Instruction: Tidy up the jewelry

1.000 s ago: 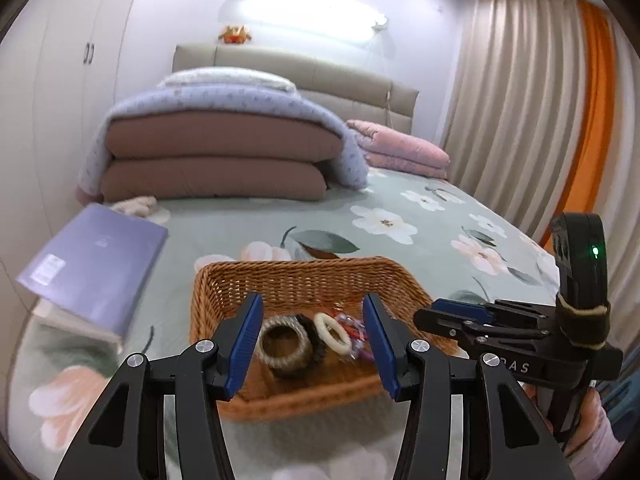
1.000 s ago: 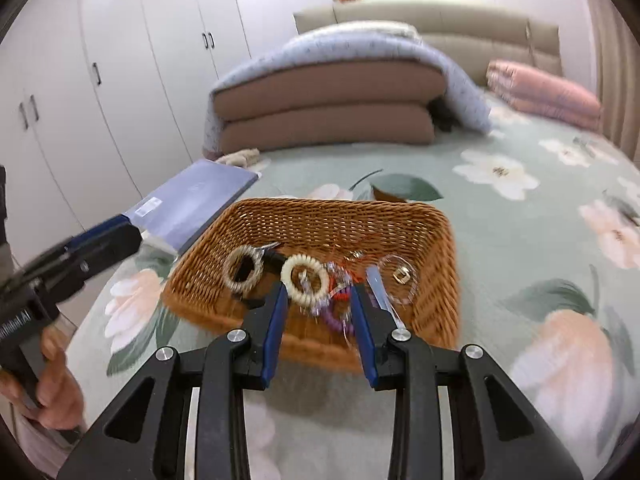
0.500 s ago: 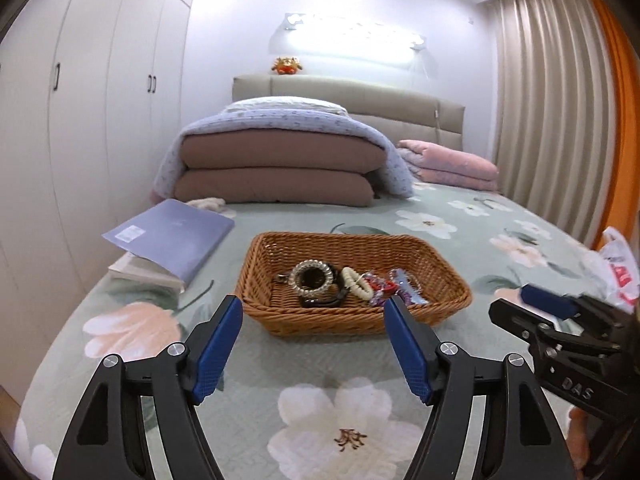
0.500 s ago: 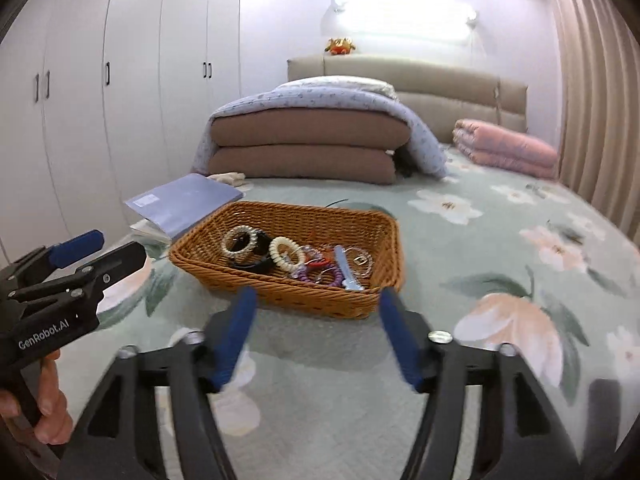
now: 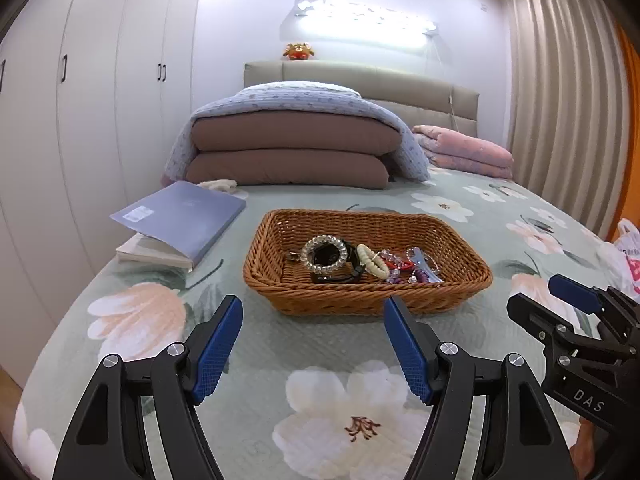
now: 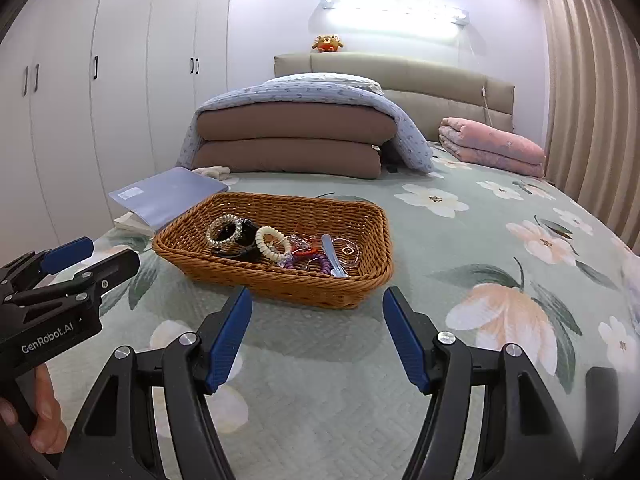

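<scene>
A brown wicker basket [image 5: 280, 284] [image 6: 362, 240] sits on the flowered bedspread. Inside lie several pieces: a clear beaded bracelet [image 5: 324, 253] [image 6: 223, 230], a black band [image 5: 336, 276] [image 6: 244, 246], a cream coil bracelet [image 5: 370, 261] [image 6: 273, 243], red and purple beads [image 5: 394, 266] [image 6: 308, 258] and a blue clip [image 5: 425, 266] [image 6: 334, 258]. My left gripper [image 5: 314, 320] stands open on the near side of the basket, nothing between its fingers. My right gripper [image 6: 316, 312] is open too, empty, just short of the basket's near rim.
A purple book [image 5: 180, 216] [image 6: 168, 194] lies left of the basket on another book. Folded brown quilts under a blue blanket [image 5: 292, 148] and a pink blanket [image 6: 492, 148] lie toward the headboard. White wardrobes line the left; curtains hang right. A plastic bag [image 5: 628, 244] lies at the bed's right edge.
Both grippers have pulled back from over the basket to its near side and opened wider. The jewelry stays in the basket.
</scene>
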The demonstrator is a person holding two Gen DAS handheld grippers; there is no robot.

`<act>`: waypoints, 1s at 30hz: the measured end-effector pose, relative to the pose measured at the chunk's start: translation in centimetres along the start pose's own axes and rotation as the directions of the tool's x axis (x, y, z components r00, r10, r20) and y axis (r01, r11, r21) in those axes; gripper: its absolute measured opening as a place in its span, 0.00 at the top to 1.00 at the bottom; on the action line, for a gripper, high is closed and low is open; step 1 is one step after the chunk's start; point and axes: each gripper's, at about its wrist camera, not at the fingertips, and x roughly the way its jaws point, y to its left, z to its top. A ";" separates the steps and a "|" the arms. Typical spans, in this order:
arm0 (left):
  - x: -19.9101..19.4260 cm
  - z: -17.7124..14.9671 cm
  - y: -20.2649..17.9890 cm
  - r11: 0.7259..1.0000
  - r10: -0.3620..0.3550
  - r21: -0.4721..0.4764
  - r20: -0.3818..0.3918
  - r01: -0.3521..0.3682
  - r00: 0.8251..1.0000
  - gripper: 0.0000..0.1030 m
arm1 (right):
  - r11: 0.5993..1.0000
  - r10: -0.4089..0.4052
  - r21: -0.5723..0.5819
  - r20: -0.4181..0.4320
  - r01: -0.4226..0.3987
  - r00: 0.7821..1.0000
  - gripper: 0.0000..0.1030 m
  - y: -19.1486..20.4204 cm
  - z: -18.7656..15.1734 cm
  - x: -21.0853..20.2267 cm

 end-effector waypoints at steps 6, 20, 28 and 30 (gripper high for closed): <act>0.3 -0.4 -0.1 1.000 -0.023 0.002 -0.015 0.023 1.000 0.28 | 0.999 -0.033 0.009 -0.009 0.033 0.999 0.32 -0.5 -0.4 0.7; 1.2 -0.9 -0.5 0.999 -0.032 0.017 -0.044 0.033 0.999 0.28 | 0.999 -0.046 0.008 -0.017 0.046 0.999 0.32 -0.7 -0.8 1.1; 1.6 -1.0 -0.6 0.999 -0.032 0.016 -0.057 0.033 0.998 0.28 | 0.999 -0.045 0.016 -0.027 0.045 0.999 0.30 -0.9 -0.9 1.4; 1.6 -1.1 -0.6 0.999 -0.028 0.018 -0.058 0.029 0.998 0.28 | 0.999 -0.047 0.016 -0.028 0.047 0.998 0.30 -0.9 -1.0 1.5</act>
